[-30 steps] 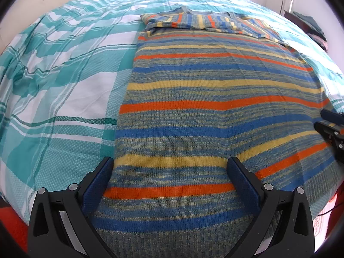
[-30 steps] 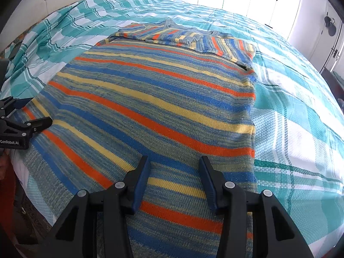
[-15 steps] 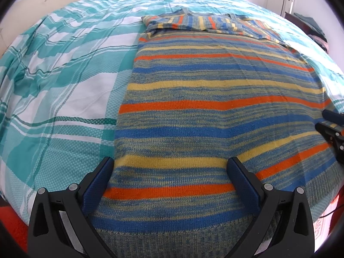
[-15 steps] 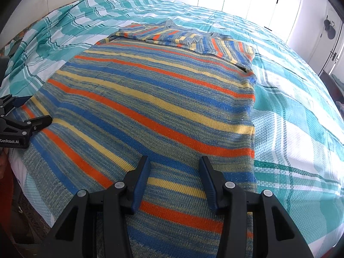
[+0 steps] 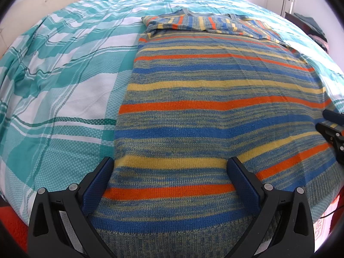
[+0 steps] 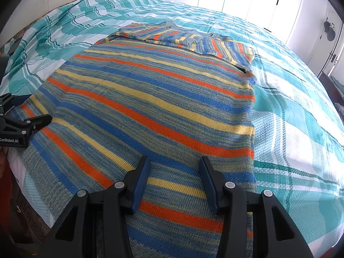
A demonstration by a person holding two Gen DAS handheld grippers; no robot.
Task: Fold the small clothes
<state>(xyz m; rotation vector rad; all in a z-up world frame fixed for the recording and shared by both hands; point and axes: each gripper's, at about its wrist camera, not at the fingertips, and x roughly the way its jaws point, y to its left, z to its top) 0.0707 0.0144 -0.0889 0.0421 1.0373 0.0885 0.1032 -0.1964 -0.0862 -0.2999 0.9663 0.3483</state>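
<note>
Sweater (image 5: 215, 111) hem beneath both open grippers

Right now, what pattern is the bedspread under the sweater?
Teal and white plaid bedspread, clearest in the right wrist view beside the sweater.

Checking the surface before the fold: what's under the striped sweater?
The striped sweater lies flat on a teal and white plaid bedspread, which shows on both sides and beyond the collar. Anything directly beneath the knit is covered and cannot be seen.
</note>
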